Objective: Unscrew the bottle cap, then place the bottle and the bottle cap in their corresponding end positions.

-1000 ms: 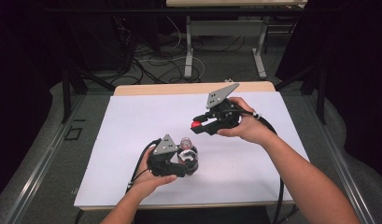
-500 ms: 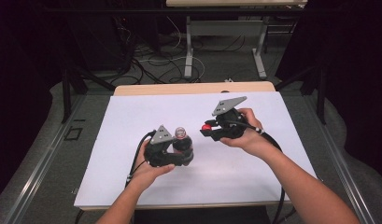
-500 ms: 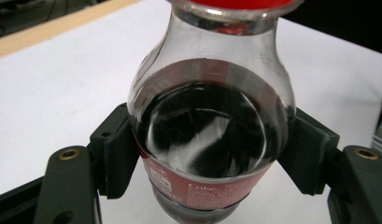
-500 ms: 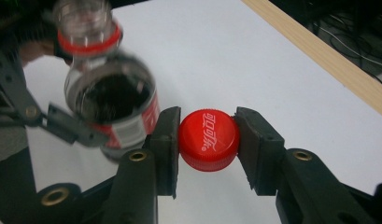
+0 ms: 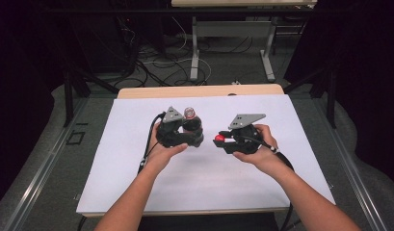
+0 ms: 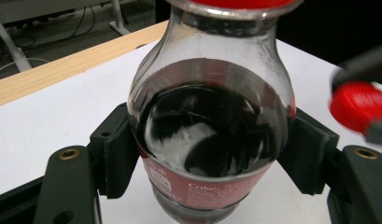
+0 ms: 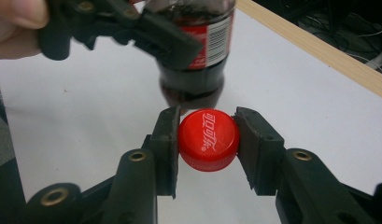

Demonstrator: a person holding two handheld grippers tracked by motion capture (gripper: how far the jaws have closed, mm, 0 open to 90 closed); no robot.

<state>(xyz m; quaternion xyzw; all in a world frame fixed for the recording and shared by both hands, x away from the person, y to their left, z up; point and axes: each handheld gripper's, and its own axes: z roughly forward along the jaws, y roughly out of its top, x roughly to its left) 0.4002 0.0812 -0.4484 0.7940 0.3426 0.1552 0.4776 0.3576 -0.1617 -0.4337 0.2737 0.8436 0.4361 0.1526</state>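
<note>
A small cola bottle [image 5: 191, 123] with dark liquid and a red label is held upright, and my left gripper [image 5: 187, 137] is shut on its body. In the left gripper view the bottle [image 6: 209, 140] sits between both jaws. Its neck ring [image 6: 235, 3] is red at the top edge, and the red cap [image 6: 359, 105] shows blurred at the right. My right gripper [image 5: 222, 140] is shut on that red cap [image 5: 218, 138], just right of the bottle. In the right gripper view the cap [image 7: 208, 139] is pinched on its sides. Behind it, the bottle's base [image 7: 193, 91] hangs above the sheet.
A white sheet [image 5: 137, 192] covers the table, and a wooden strip [image 5: 199, 91] shows along the far edge. Beyond it are table legs [image 5: 194, 48] and loose cables [image 5: 156, 60] on the floor. Metal rails run along both sides.
The left gripper has carried the bottle away from the person, toward mid-table. The right gripper has brought the cap down and nearer the person. The two now stand close together.
</note>
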